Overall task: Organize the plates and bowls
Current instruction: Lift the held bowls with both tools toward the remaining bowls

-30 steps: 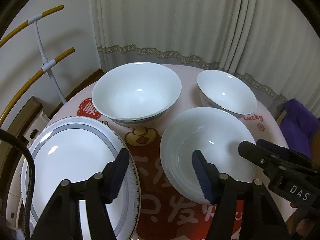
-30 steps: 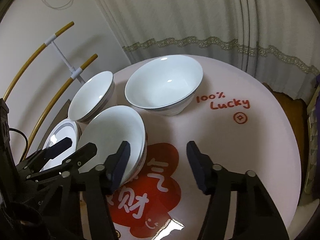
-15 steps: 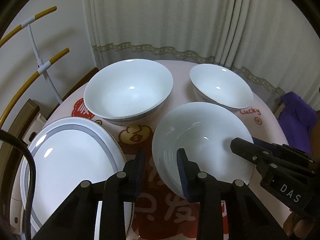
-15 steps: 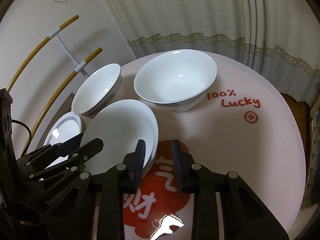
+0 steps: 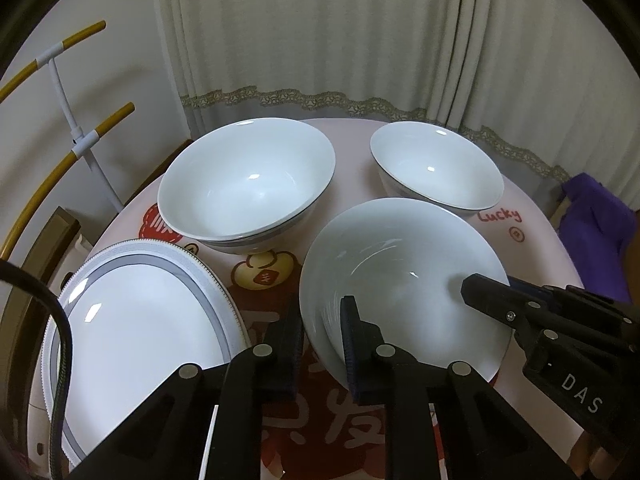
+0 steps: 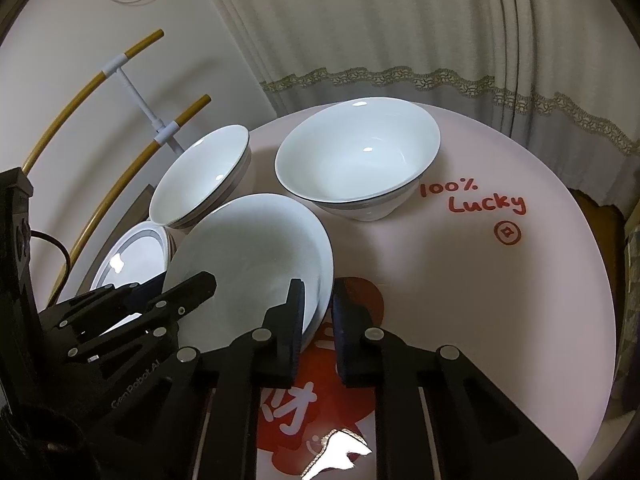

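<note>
A stack of plain white deep plates (image 5: 400, 276) (image 6: 248, 264) sits near the front of the round table. My left gripper (image 5: 322, 344) is shut on its left rim. My right gripper (image 6: 318, 320) is shut on its right rim and shows in the left wrist view (image 5: 520, 312). A large white bowl (image 5: 248, 184) (image 6: 200, 176) stands at the back left, stacked on another. A second bowl (image 5: 436, 168) (image 6: 356, 160) stands at the back right. A grey-banded oval plate (image 5: 136, 328) (image 6: 132, 256) lies at the left.
The table (image 6: 500, 300) has a pink cover with red print and "100% Lucky". Curtains hang behind. A gold and white rack (image 5: 72, 140) stands left of the table. A purple cloth (image 5: 596, 232) lies at the right.
Both grippers have closed from wide open onto the rims of the white deep plates, and both have moved slightly forward.
</note>
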Demonstrator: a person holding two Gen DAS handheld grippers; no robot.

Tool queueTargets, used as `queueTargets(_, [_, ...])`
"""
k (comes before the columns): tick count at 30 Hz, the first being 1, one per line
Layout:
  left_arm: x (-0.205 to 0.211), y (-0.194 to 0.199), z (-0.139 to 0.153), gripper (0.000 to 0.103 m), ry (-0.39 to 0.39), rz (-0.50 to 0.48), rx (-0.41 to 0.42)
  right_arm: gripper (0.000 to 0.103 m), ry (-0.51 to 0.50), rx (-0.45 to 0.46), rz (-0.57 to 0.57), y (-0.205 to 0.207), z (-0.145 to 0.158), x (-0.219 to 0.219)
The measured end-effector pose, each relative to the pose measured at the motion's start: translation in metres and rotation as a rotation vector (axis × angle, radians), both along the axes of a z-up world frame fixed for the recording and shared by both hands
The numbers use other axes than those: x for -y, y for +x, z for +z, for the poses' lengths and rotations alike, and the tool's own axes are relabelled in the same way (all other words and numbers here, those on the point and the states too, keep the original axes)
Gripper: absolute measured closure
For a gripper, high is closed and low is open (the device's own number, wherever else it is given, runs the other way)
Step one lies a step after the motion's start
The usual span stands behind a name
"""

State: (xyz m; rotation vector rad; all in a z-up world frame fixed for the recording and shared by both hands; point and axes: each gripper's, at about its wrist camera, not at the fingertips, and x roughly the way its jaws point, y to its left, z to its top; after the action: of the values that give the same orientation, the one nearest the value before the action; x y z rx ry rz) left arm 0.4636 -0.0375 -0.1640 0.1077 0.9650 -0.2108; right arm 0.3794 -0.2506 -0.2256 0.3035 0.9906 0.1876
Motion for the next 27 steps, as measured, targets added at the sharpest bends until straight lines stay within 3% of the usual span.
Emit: queueTargets(27, [-0.010, -0.008, 0.015, 0.091, -0.031, -0.006, 0.013, 0.091, 0.016, 0.018, -0.011, -0.008, 0.007, -0.001])
